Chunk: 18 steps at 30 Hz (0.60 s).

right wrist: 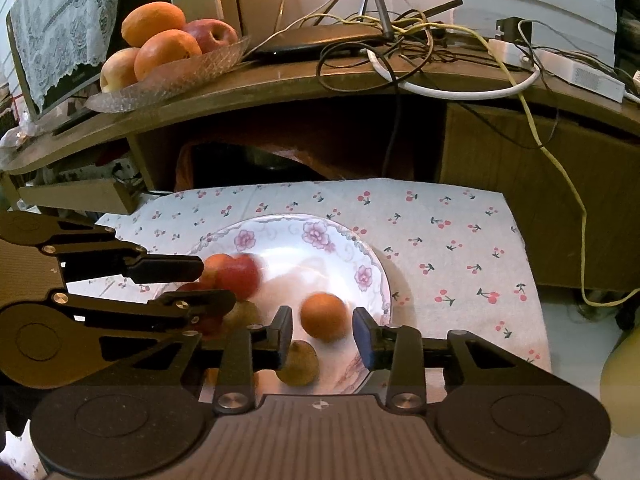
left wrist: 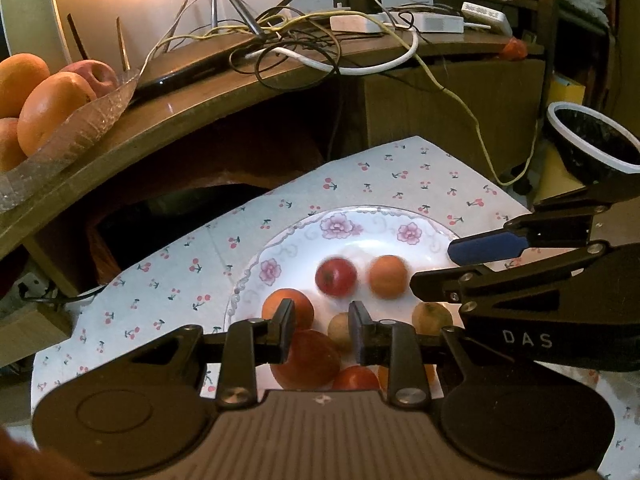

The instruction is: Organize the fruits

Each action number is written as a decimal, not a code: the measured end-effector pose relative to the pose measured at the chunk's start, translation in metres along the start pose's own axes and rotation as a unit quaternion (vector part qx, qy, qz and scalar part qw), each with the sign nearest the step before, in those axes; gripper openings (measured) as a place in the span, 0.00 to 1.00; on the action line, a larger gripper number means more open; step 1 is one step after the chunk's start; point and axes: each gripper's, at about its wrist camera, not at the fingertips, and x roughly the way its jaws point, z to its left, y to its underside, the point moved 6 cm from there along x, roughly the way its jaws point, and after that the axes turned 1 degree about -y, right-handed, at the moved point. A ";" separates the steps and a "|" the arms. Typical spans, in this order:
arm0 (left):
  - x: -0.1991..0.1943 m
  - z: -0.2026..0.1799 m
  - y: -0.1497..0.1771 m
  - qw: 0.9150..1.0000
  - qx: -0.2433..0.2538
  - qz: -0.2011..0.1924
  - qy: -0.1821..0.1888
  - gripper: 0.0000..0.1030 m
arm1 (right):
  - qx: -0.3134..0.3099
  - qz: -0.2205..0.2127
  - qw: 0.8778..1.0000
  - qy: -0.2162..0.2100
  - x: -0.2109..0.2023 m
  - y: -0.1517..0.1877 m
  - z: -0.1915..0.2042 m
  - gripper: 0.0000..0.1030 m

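Note:
A white flowered plate (left wrist: 280,256) (right wrist: 352,256) lies on a cherry-print cloth and holds several small fruits. A blurred red fruit (left wrist: 335,276) (right wrist: 240,276) and a small orange one (left wrist: 387,276) (right wrist: 324,316) lie loose near its middle. My left gripper (left wrist: 322,332) is open and empty just above a big red-orange fruit (left wrist: 308,360) and a small brown fruit (left wrist: 340,330). My right gripper (right wrist: 324,334) is open and empty, its fingers either side of the orange fruit, with a brown pear-like fruit (right wrist: 298,364) below it. Each gripper shows in the other's view (left wrist: 460,264) (right wrist: 208,280).
A glass dish (right wrist: 168,80) (left wrist: 60,140) with oranges and an apple stands on a curved wooden shelf (right wrist: 360,80) behind the cloth. Tangled cables and white adapters (left wrist: 360,24) lie on the shelf. A bin with a white rim (left wrist: 592,136) stands at the right.

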 end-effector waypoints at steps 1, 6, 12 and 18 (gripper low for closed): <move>0.000 0.000 0.000 1.000 0.001 -0.001 0.000 0.33 | 0.000 -0.001 1.000 0.001 0.000 0.000 0.000 0.36; -0.006 -0.001 -0.001 1.000 0.002 -0.005 0.002 0.37 | 0.003 -0.006 1.000 0.006 -0.003 0.000 -0.002 0.37; -0.026 0.001 0.004 1.000 -0.009 -0.012 -0.003 0.40 | 0.009 -0.012 1.000 0.013 -0.018 0.001 -0.002 0.41; -0.044 -0.004 0.012 1.000 -0.022 -0.018 -0.007 0.44 | 0.009 -0.010 1.000 0.011 -0.036 0.010 0.009 0.41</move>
